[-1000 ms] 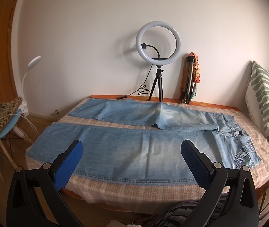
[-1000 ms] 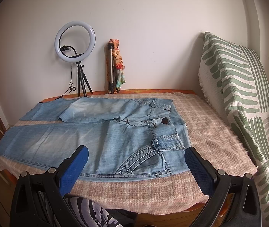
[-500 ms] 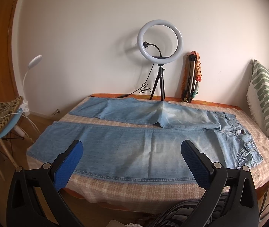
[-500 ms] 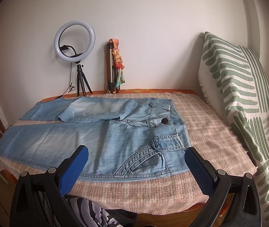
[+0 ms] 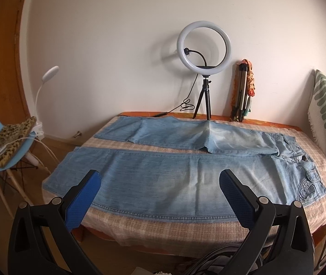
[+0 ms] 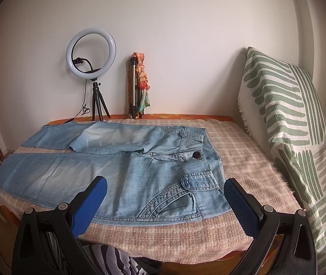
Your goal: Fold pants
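Light blue jeans [image 5: 163,174] lie flat on a checked bedspread [image 5: 153,226], waist to the right, legs to the left. The far leg is folded back on itself. In the right wrist view the jeans [image 6: 126,174] show the waistband, button and front pocket. My left gripper [image 5: 160,197] is open and empty, held off the near edge over the near leg. My right gripper [image 6: 165,202] is open and empty, held off the near edge by the pocket.
A ring light on a tripod [image 5: 205,68] and a folded tripod [image 5: 242,91] stand against the back wall. A green-striped pillow [image 6: 296,123] leans at the right. A blue chair [image 5: 0,155] with a leopard cushion stands left of the bed.
The left gripper has drawn back and shifted slightly, so the bed sits a little farther off. The right gripper has hardly moved. The jeans have not moved.
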